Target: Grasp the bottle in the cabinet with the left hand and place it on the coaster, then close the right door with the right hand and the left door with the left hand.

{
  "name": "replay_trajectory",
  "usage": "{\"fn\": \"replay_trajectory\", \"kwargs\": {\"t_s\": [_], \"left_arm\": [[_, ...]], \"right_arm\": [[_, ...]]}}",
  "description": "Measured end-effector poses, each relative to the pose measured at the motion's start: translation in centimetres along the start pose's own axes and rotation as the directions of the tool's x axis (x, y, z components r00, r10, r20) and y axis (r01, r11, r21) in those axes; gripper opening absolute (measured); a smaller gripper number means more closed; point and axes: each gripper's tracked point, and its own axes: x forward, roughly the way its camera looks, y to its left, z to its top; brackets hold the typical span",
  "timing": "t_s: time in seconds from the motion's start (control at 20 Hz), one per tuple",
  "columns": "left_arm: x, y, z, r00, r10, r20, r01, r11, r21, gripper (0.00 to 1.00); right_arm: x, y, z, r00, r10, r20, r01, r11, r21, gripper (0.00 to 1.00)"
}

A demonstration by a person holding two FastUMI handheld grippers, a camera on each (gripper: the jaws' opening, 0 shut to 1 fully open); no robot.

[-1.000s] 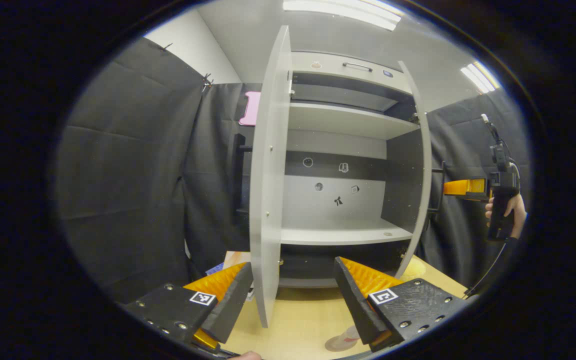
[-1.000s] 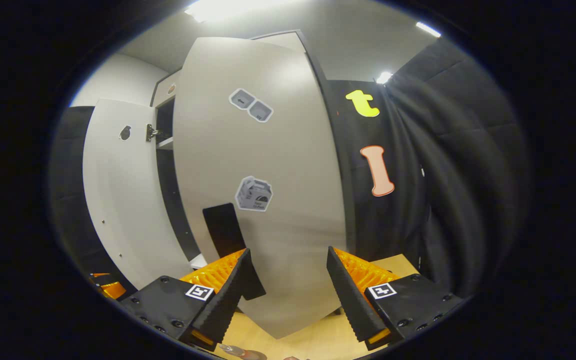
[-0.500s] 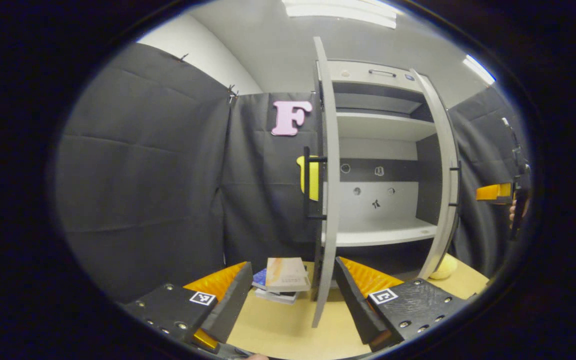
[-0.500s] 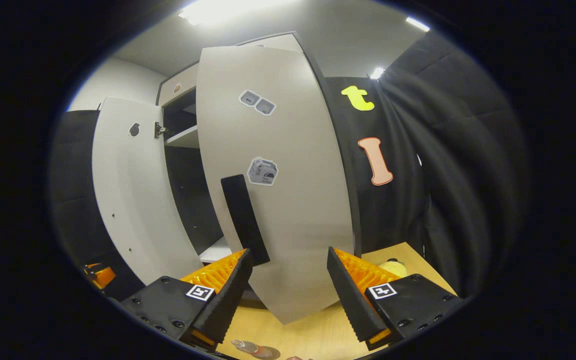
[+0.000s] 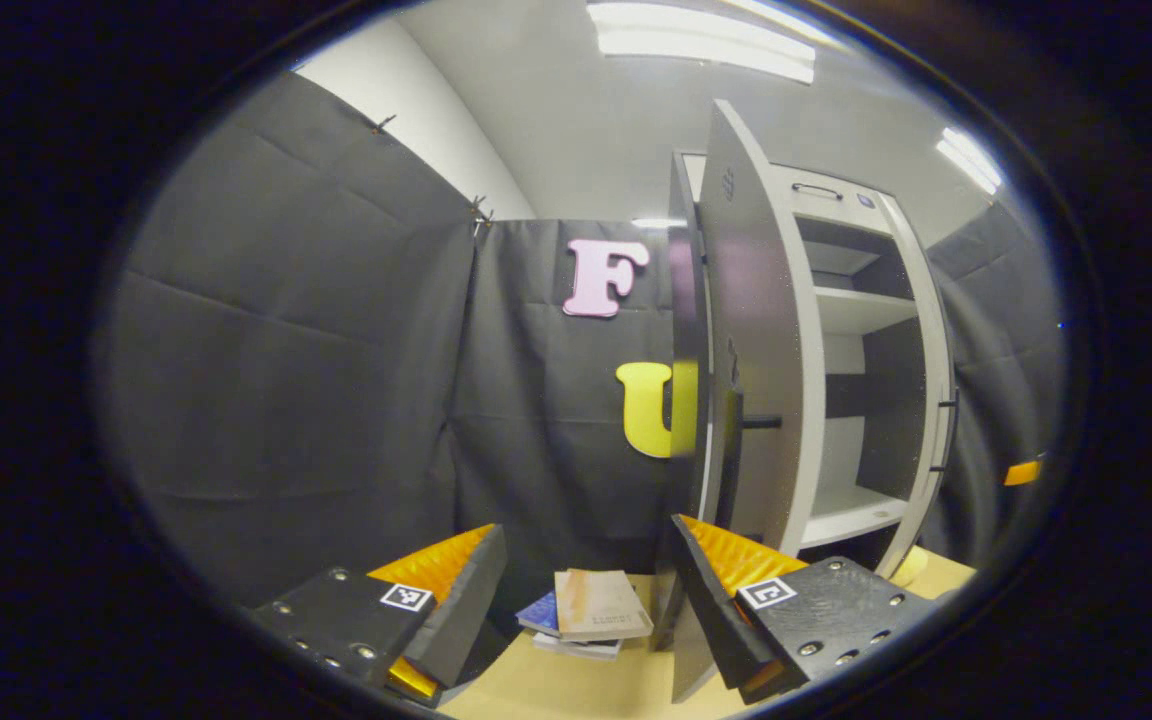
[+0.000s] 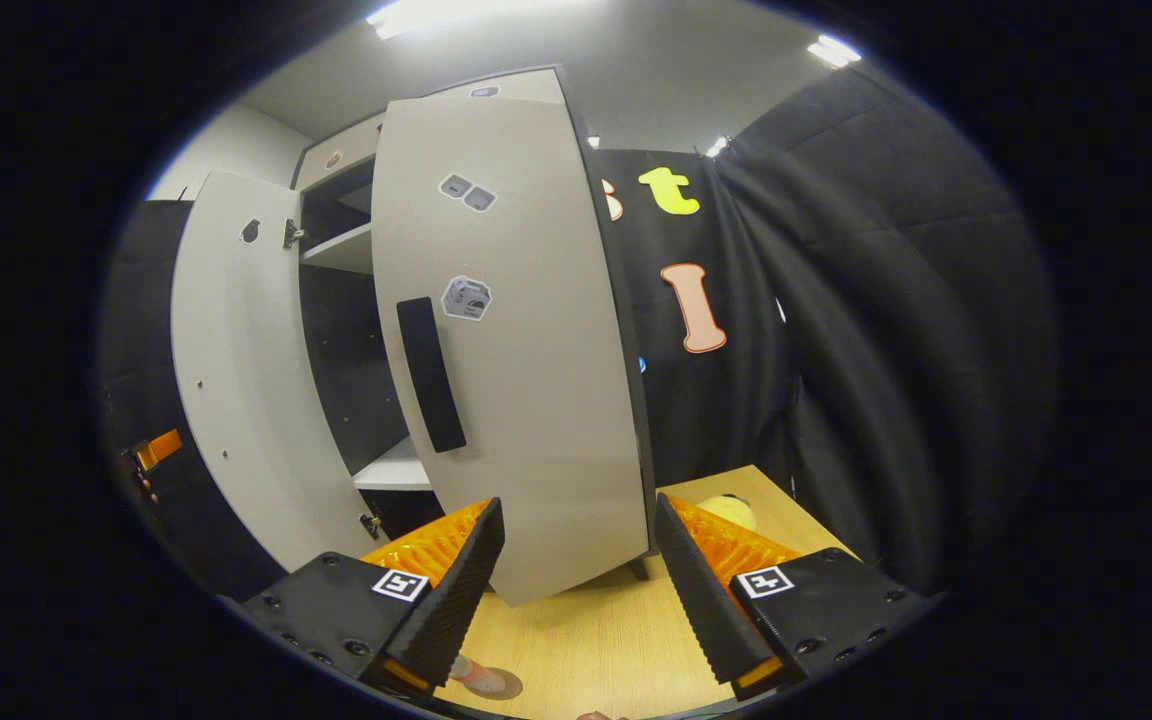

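Right gripper view: right tool (image 6: 576,570) spread wide, empty, before smooth grey right door (image 6: 526,400) with flat black handle (image 6: 430,374). Left gripper view: left tool (image 5: 584,590) likewise released, beside left door (image 5: 756,400); stacked books (image 5: 591,612) on wood-grain table (image 5: 576,685).

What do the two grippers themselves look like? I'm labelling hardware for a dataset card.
Both the left gripper and the right gripper have two wedge-shaped fingers with ribbed inner faces, on black blocks with round screws, each carrying a small square black-and-white marker.

bottle (image 6: 468,676) perhaps, mostly hidden behind tongs
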Motion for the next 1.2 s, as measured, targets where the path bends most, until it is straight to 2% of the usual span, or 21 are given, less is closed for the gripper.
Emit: {"fn": "replay_trajectory", "kwargs": {"t_s": [0.15, 0.3, 0.6, 0.75, 0.95, 1.0, 1.05, 1.2], "left_arm": [[3.9, -0.2, -1.4, 0.994, -0.106, -0.038, 0.103, 0.993, -0.064, 0.95], [6.0, -0.2, -1.1, 0.986, -0.155, -0.057, 0.151, 0.985, -0.082, 0.95], [8.0, -3.7, 0.7, 0.962, -0.265, -0.062, 0.266, 0.964, 0.000, 0.95], [8.3, -3.7, 1.2, 0.964, -0.256, -0.071, 0.259, 0.965, 0.036, 0.94], [7.9, -5.1, 1.3, 0.952, -0.283, -0.114, 0.293, 0.952, 0.084, 0.94], [7.9, -5.4, 1.5, 0.956, -0.270, -0.115, 0.282, 0.954, 0.104, 0.94], [7.8, -6.0, 1.3, 0.960, -0.254, -0.117, 0.267, 0.957, 0.113, 0.99], [7.2, -6.9, 1.2, 0.973, -0.197, -0.123, 0.210, 0.972, 0.103, 1.00]], "right_arm": [[-0.8, -2.2, -0.6, 0.998, -0.066, 0.005, 0.066, 0.997, -0.047, 0.96], [-1.8, -4.4, -0.8, 0.991, -0.136, 0.004, 0.136, 0.988, -0.071, 0.96], [-2.9, -5.9, -1.3, 0.973, -0.231, -0.007, 0.231, 0.973, -0.004, 0.96], [-2.5, -6.1, -1.8, 0.969, -0.246, -0.019, 0.246, 0.969, -0.012, 0.96], [-1.8, -6.0, -2.2, 0.970, -0.244, -0.019, 0.243, 0.970, -0.028, 0.96], [-1.3, -6.0, -2.2, 0.972, -0.234, -0.021, 0.233, 0.972, -0.020, 0.96], [-0.7, -5.9, -2.3, 0.975, -0.220, -0.022, 0.220, 0.975, -0.011, 0.96], [1.7, -5.4, -2.5, 0.985, -0.170, -0.034, 0.169, 0.985, -0.015, 0.96]]}}
